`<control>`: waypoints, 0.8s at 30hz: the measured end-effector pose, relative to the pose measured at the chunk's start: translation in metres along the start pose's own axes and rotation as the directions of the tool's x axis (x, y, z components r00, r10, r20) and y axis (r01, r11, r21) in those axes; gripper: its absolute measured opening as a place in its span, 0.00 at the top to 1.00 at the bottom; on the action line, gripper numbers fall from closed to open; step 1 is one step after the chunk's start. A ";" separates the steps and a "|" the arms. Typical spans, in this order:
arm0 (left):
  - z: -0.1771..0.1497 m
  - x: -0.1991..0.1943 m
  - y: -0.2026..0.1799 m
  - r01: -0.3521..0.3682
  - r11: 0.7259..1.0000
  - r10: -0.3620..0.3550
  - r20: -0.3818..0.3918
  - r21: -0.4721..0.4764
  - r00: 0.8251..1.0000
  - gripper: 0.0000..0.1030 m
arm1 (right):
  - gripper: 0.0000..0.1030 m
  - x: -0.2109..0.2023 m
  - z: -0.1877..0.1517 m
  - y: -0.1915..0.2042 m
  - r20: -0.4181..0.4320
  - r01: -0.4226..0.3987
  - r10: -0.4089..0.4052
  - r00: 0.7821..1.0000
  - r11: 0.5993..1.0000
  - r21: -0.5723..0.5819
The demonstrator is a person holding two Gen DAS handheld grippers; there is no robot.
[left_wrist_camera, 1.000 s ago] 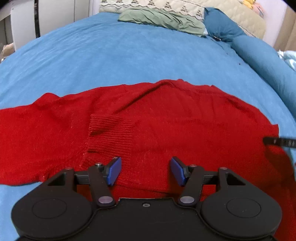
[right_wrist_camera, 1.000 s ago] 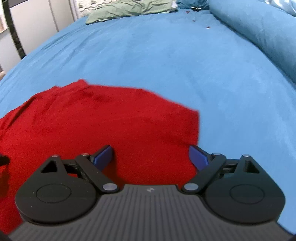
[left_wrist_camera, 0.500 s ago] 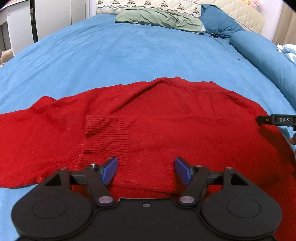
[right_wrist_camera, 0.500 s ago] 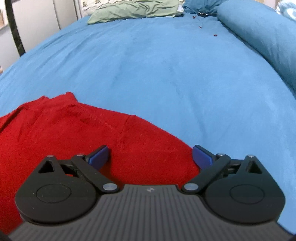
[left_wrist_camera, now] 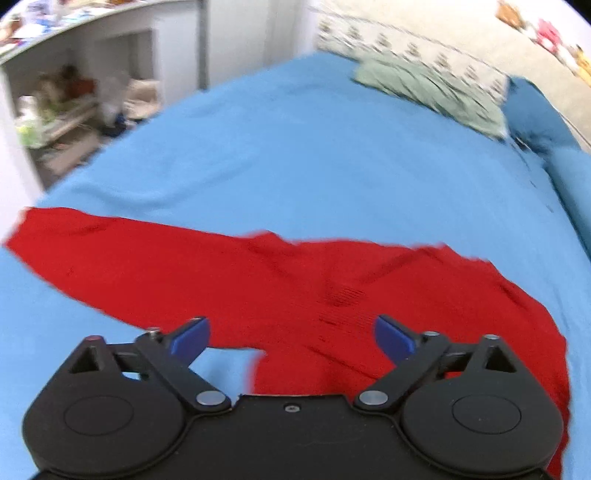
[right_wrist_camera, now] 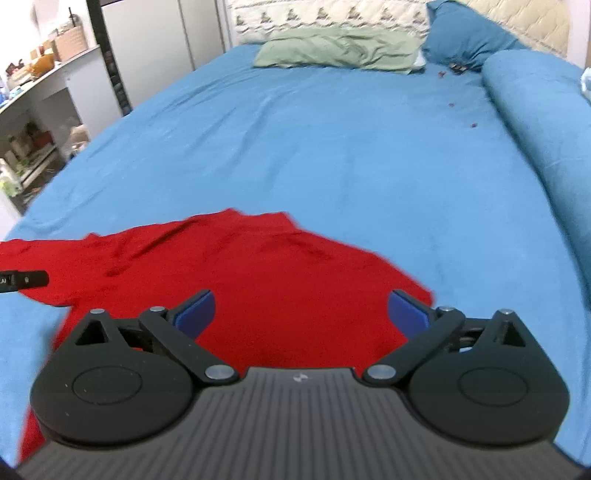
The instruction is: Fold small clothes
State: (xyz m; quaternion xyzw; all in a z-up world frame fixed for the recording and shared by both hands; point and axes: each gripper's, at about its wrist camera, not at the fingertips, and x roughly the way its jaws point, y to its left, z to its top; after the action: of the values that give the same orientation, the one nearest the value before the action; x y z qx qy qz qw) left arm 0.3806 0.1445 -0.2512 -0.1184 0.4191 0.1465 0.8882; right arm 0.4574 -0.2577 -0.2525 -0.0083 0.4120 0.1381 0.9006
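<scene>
Little can be read. In the right wrist view, white letters, seemingly "AI", are printed on a black bar (right_wrist_camera: pixel 24 281) cut off at the left edge. A small unreadable white logo is stamped on the right gripper's grey ribbed body (right_wrist_camera: pixel 297 378).

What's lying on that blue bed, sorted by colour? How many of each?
Red: 1, the red sweater, spread flat
Green: 1, the green pillow at the head end
Dark blue: 1, the dark blue pillow beside it
Light blue: 1, the rolled blue duvet along the edge
Total: 4
</scene>
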 end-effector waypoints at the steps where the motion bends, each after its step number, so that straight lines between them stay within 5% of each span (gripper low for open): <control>1: 0.001 -0.002 0.012 -0.013 1.000 0.013 0.000 -0.021 1.000 0.04 | 0.00 -0.001 0.001 0.008 -0.012 -0.017 0.017 1.000 1.000 0.006; 12: 0.013 0.040 0.196 -0.134 0.950 0.140 0.003 -0.281 0.990 0.05 | 0.00 0.038 -0.016 0.136 -0.070 -0.122 0.124 0.990 0.992 0.028; 16: 0.016 0.069 0.258 -0.163 0.916 0.178 0.007 -0.367 0.984 0.16 | 0.00 0.056 -0.033 0.177 -0.087 -0.120 0.123 0.989 0.992 0.038; 20: 0.018 0.099 0.295 -0.186 0.896 0.189 -0.034 -0.403 0.981 0.32 | 0.00 0.071 -0.048 0.207 -0.103 -0.114 0.119 0.988 0.992 0.049; 24: 0.025 0.107 0.299 -0.174 0.920 0.188 0.005 -0.350 0.982 0.32 | 0.00 0.081 -0.059 0.231 -0.113 -0.110 0.111 0.987 0.994 0.021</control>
State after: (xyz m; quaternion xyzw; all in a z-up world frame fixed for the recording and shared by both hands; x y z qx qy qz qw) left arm 0.3555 0.4479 -0.3458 -0.2316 0.3786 0.3019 0.8437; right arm 0.4049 -0.0234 -0.3287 0.0133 0.4637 0.1842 0.8665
